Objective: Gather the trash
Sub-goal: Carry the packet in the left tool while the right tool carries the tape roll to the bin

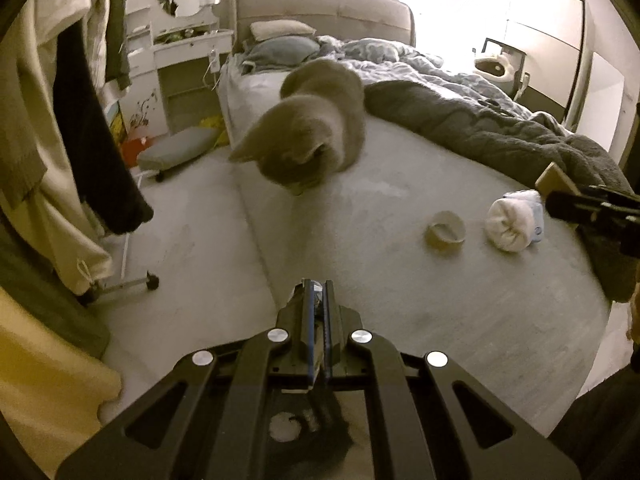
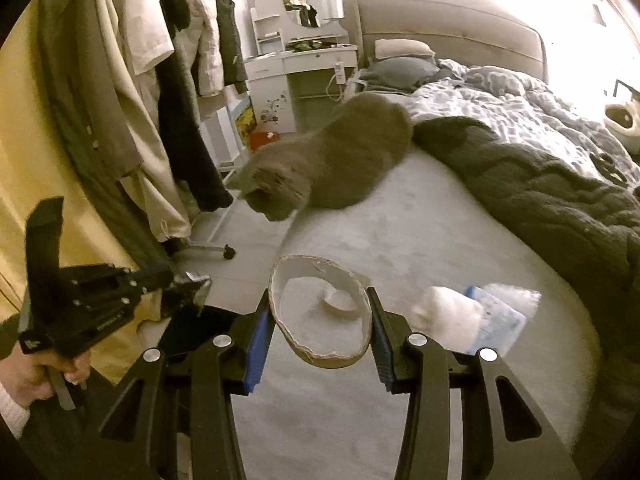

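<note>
The right hand-held gripper (image 2: 320, 320) is clamping a cardboard tape ring (image 2: 320, 346) between its two pads, one pad (image 2: 256, 344) pressing on each side, and is holding the ring up above the bed (image 2: 460, 248) near its foot end. Through the held ring, a second tape ring (image 2: 340, 300) is lying flat on the bare grey sheet; the left wrist view is showing that ring (image 1: 446, 234) too, near the middle of the foot end. Just beside it, toward the dark blanket (image 1: 500, 128), a white bundle with a bluish wrapper (image 1: 514, 222) is resting on the sheet (what it is exactly cannot be told). The left hand-held gripper (image 1: 318, 292) is hanging over the bed's foot edge with its jaws drawn together, pinching a small shiny scrap (image 1: 317, 290); from the right wrist view the same scrap (image 2: 192, 280) is sticking out of that gripper's tip, and a hand (image 2: 28, 376) is gripping its handle at the lower left. A grey cat (image 1: 312, 128) is crouching on the sheet near the bed's side edge, head lowered toward the floor. Clothes (image 2: 132, 92) are hanging on a rack beside the bed, and a white dresser with a round mirror (image 2: 304, 52) is standing by the headboard.
</note>
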A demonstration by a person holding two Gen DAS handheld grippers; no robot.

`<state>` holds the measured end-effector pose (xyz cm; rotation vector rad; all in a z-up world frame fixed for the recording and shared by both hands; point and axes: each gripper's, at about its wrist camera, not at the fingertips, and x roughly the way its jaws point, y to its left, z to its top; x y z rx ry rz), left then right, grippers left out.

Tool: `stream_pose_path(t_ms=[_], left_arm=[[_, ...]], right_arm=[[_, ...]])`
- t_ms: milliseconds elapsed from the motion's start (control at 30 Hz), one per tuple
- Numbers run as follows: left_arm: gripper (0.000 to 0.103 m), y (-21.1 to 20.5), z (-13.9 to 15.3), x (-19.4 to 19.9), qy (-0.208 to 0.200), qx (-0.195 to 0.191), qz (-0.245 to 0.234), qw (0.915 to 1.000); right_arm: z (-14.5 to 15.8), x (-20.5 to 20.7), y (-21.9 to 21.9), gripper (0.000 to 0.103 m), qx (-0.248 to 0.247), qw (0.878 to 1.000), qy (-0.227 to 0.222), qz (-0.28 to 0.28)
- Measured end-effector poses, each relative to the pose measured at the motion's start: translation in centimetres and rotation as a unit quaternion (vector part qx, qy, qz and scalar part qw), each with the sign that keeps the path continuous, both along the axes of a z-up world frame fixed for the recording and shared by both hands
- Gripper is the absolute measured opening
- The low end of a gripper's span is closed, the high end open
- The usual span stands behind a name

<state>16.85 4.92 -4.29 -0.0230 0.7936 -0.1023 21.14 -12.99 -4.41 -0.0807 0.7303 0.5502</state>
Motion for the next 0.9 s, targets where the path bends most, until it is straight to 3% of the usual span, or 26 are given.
stream_pose_path(t_ms=[467, 900], left_arm=[[0.004, 6.4, -4.4, -0.3, 0.058, 0.008, 0.039, 0.9975], [0.004, 10.2, -11.7, -0.5, 0.163, 0.0, 0.055, 0.9851]], right_arm=[[-0.3, -0.4, 7.6, 0.045, 0.019, 0.999, 0.012, 0.048], [-1.9, -0.2, 13.9, 0.045, -0.004, 0.996, 0.028, 0.089]])
